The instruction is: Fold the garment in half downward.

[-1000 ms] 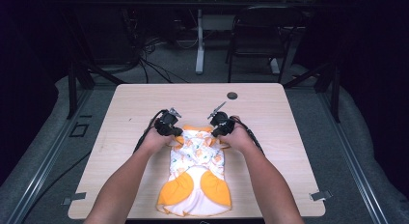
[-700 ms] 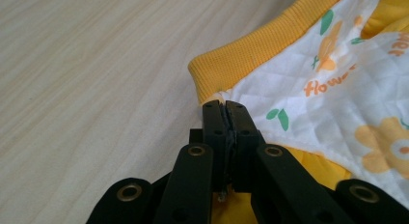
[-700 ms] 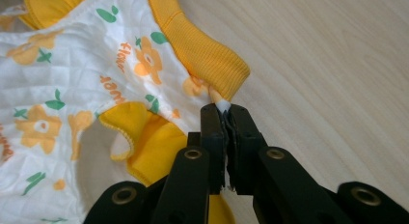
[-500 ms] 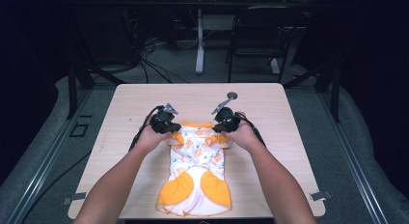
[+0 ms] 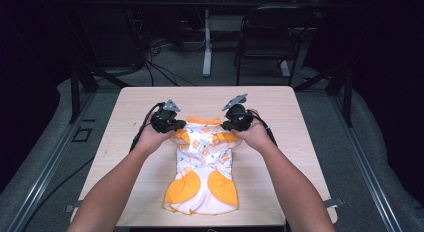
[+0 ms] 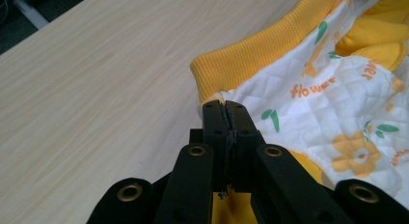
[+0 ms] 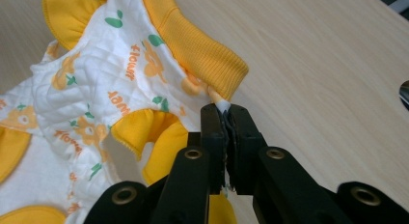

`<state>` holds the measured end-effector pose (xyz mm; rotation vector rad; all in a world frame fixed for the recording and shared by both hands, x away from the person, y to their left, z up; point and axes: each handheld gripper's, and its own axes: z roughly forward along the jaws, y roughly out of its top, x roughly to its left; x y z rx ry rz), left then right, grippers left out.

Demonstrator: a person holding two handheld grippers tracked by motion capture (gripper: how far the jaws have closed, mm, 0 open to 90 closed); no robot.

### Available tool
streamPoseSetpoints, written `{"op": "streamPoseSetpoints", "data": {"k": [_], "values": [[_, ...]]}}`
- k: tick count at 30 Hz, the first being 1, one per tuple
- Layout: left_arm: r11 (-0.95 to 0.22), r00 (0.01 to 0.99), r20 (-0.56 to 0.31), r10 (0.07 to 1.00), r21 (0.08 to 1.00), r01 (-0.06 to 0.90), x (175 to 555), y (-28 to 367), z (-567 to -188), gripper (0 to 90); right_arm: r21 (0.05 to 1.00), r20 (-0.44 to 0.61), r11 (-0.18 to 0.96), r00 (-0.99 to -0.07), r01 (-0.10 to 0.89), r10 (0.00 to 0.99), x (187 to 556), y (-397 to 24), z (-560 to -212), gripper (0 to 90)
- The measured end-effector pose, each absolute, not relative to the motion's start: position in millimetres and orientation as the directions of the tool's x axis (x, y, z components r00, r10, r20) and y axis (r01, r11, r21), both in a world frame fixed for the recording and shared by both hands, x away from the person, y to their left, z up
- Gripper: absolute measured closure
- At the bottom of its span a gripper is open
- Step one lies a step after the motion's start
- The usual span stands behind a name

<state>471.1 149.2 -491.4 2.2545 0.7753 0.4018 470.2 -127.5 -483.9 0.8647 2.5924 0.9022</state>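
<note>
A small white quilted garment [image 5: 202, 164] with orange flowers, orange ruffles and a ribbed orange collar [image 5: 203, 121] lies stretched along the middle of the wooden table [image 5: 280, 107]. My left gripper [image 5: 176, 127] is shut on the garment's top left corner beside the collar [image 6: 241, 64]; its jaws pinch the fabric edge [image 6: 223, 104]. My right gripper [image 5: 227, 126] is shut on the top right corner, where a bit of white fabric [image 7: 221, 106] sticks out between the jaws under the collar end [image 7: 212, 60]. The ruffled hem [image 5: 200, 199] lies near the table's front edge.
Bare wood lies on both sides of the garment and behind the collar. A dark round thing [image 7: 404, 93] sits at the right edge of the right gripper view. A chair [image 5: 265, 39] and a white table leg [image 5: 206, 47] stand on the floor beyond the table.
Both grippers have moved away from me toward the far side of the table, pulling the garment's top end with them so it lies longer and flatter.
</note>
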Motion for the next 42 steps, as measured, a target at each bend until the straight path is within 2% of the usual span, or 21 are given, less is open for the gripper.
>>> {"op": "streamPoseSetpoints", "data": {"k": [22,30,42], "values": [[-0.553,0.752,0.136,0.645,0.763,0.336,469.9,153.7,-443.7,88.5,0.7,-0.161,0.62,-0.768,0.354,0.62,467.6,-122.7,-436.3,86.1],[-0.586,0.769,0.158,0.619,0.745,0.319,463.2,152.4,-450.1,88.4,0.673,-0.204,0.664,-0.781,0.326,0.59,460.1,-119.2,-444.0,86.1],[-0.596,0.8,0.151,0.581,0.748,0.292,447.1,155.7,-462.9,88.4,0.665,-0.206,0.684,-0.807,0.3,0.554,443.0,-123.1,-455.9,86.0]]}}
